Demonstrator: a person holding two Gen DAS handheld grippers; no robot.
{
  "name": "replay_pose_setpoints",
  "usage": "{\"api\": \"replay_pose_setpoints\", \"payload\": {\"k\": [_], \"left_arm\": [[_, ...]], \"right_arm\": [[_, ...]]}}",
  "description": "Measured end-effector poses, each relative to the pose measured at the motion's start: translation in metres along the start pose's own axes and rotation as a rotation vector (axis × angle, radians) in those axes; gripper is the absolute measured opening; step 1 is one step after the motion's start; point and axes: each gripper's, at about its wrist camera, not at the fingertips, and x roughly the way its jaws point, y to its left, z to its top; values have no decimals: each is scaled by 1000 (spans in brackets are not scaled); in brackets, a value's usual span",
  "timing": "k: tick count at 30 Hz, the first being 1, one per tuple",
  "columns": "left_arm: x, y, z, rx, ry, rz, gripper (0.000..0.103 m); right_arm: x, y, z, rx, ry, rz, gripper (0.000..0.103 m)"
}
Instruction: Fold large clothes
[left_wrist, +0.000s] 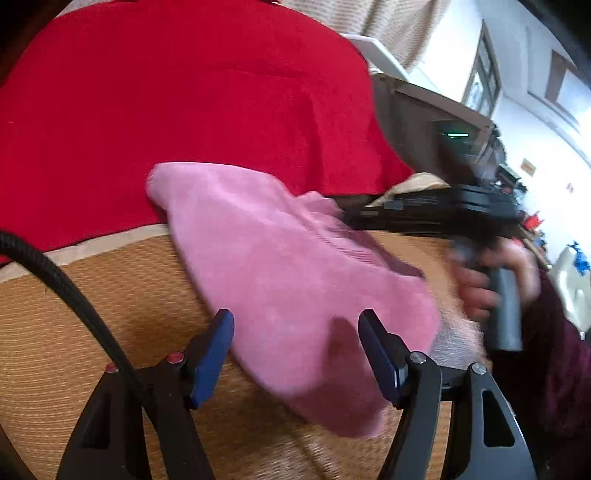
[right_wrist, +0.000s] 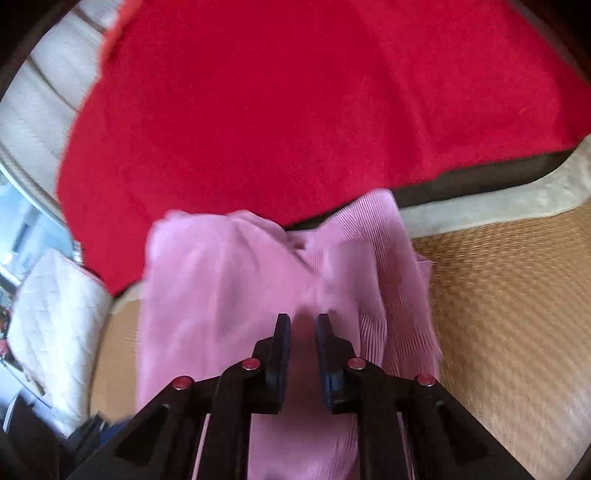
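1. The left gripper (left_wrist: 295, 354) is wide open. Its two blue pads (left_wrist: 212, 362) stand far apart and hold nothing.
2. The pink garment (left_wrist: 288, 288) lies just in front of this claw and partly between its pads, on the woven straw mat (left_wrist: 110, 314). I cannot tell if the pads touch the cloth.
3. Beyond the pink garment, farther ahead of the left claw, a red blanket (left_wrist: 166, 110) covers the surface.
4. To the right of the left claw, the right gripper (left_wrist: 436, 218) appears blurred, with the person's hand (left_wrist: 487, 280) on its grey handle. Its front end meets the far edge of the pink garment.
5. In the right wrist view, the right gripper (right_wrist: 303, 332) is almost closed, with only a narrow gap between its pads. The pink garment (right_wrist: 258, 280) is in this gap and hangs around both fingers, so the claw seems to pinch it; the picture is blurred here.
6. Ahead of the right claw lies the red blanket (right_wrist: 295, 110), and to its right the woven straw mat (right_wrist: 517, 314).
7. To the left of the right claw there is a white cushion (right_wrist: 55, 325).
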Motion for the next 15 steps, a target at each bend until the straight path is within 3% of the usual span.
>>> {"api": "replay_pose_setpoints", "payload": {"k": [5, 8, 11, 12, 15], "left_arm": [[-3, 3, -3, 2, 16, 18, 70], [11, -5, -14, 34, 83, 32, 71], [28, -4, -18, 22, 121, 48, 75], [29, 0, -16, -6, 124, 38, 76], [26, 9, -13, -59, 121, -1, 76]], "right_arm": [[-45, 30, -34, -92, -15, 55, 18], [-44, 41, -59, -115, 47, 72, 18], [1, 37, -87, -162, 146, -28, 19], [1, 33, -90, -148, 111, -10, 18], [-17, 19, -80, -67, 122, 59, 17]]}}
